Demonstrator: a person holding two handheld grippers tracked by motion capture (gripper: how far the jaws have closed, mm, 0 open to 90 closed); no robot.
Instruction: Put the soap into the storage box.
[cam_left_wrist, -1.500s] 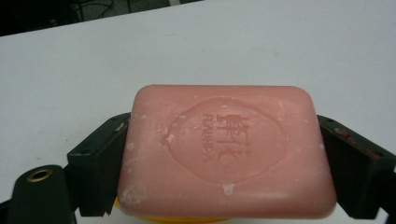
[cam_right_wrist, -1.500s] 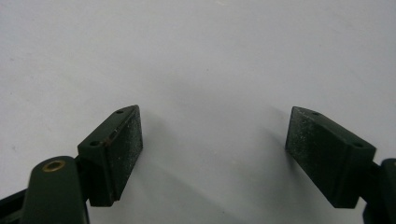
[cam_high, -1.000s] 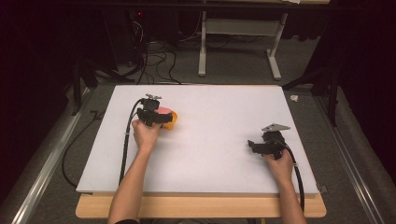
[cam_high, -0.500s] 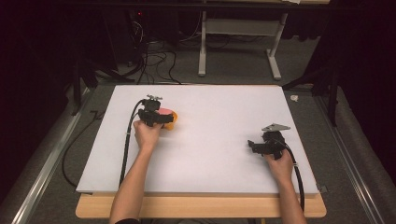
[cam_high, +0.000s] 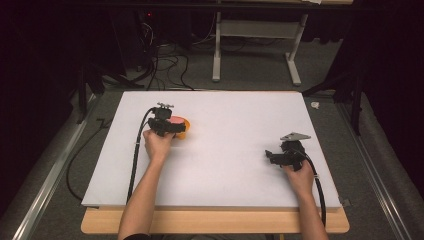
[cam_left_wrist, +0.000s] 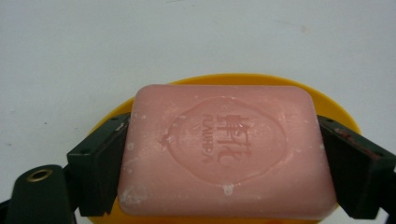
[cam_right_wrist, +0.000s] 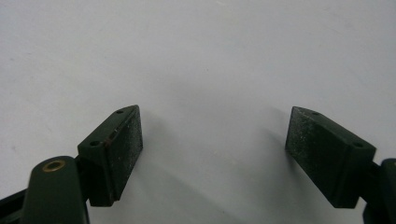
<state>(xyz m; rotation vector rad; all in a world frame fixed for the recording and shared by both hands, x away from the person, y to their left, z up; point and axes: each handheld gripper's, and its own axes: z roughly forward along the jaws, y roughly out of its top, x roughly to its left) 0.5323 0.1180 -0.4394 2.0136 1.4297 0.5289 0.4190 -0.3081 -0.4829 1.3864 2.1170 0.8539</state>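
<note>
The white board (cam_high: 235, 150) lies on the counter (cam_high: 215, 222) and serves as the landmark here. Toward the board's left side, somewhat nearer its far edge, the left claw (cam_high: 172, 127) sits in the person's left hand (cam_high: 157, 145), with its black cable trailing back along the forearm toward the board's near edge. In the left gripper view this claw (cam_left_wrist: 224, 154) pinches a pink soap (cam_left_wrist: 226, 151) by its two short ends, one black pad pressed against each end. The soap lies flat, stamped face up, over a yellow dish (cam_left_wrist: 280, 86), whose rim shows beyond it and at both sides; whether the soap rests on the dish or is lifted just off it cannot be told. In the high view the soap (cam_high: 177, 120) and dish (cam_high: 184, 131) appear just beyond the left hand, on the board. Well apart from them, toward the board's right side and nearer its near edge, the right claw (cam_high: 270, 156) is held in the right hand (cam_high: 297, 172). In the right gripper view this claw (cam_right_wrist: 212, 154) is spread wide over bare white board (cam_right_wrist: 210, 56), with nothing between its pads.
</note>
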